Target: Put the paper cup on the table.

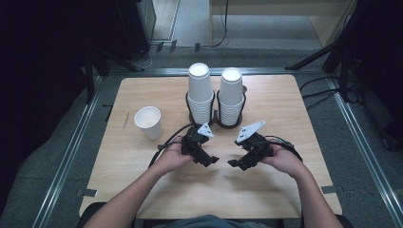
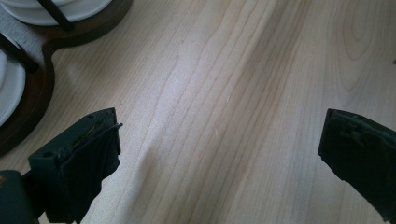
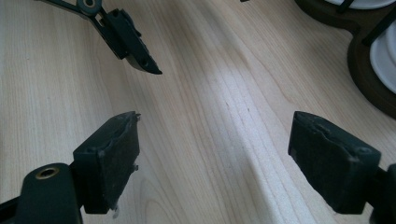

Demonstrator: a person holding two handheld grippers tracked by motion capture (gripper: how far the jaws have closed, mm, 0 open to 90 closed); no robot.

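Note:
Two tall stacks of white paper cups, the left stack and the right stack, stand upside down in a dark twin holder at the back middle of the wooden table. A single white cup stands upright to their left. In front of the holder, my left gripper and right gripper hover low and point at each other. In the left gripper view, the left gripper is open over bare wood. My right gripper is open too, with the holder base at its upper right.
The holder's dark base and white cup rims lie close at the upper left of the left gripper view. A jaw of the left gripper shows ahead in the right gripper view. Metal rails run along the table's sides.

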